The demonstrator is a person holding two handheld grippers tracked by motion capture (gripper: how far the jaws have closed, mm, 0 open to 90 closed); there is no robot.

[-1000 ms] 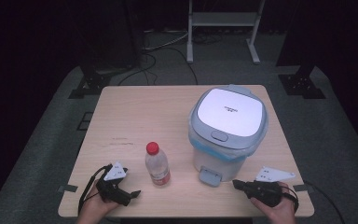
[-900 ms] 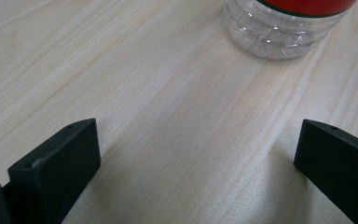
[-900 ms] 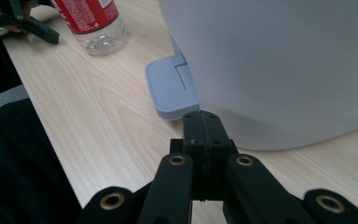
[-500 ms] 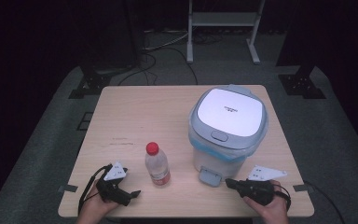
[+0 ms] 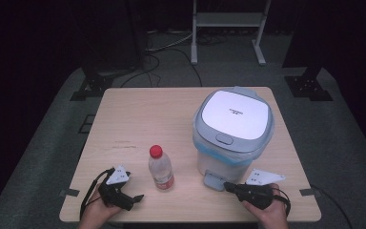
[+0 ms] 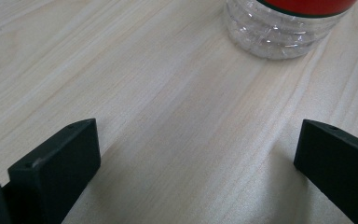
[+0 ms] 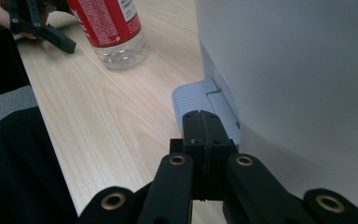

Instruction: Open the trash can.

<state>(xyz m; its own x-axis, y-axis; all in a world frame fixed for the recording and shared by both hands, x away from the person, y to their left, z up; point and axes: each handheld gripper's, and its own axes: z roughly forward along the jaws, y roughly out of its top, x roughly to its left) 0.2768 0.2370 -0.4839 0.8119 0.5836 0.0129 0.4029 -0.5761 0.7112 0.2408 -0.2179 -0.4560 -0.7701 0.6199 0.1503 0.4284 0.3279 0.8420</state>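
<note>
Pedal (image 7: 200, 100) of bin (image 5: 232, 131), near table's front edge, approached by right gripper (image 7: 200, 122), jaws pressed together; a downward press judged next. Left gripper (image 6: 193, 154) spread before bottle (image 6: 284, 28).

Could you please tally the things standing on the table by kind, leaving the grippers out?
Plastic bottle with a red cap: 1
Pedal bin, lid shut: 1
Total: 2

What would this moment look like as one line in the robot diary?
right gripper: shut, tip at bin pedal | left gripper: open, empty, near bottle | bin lid: closed
</note>
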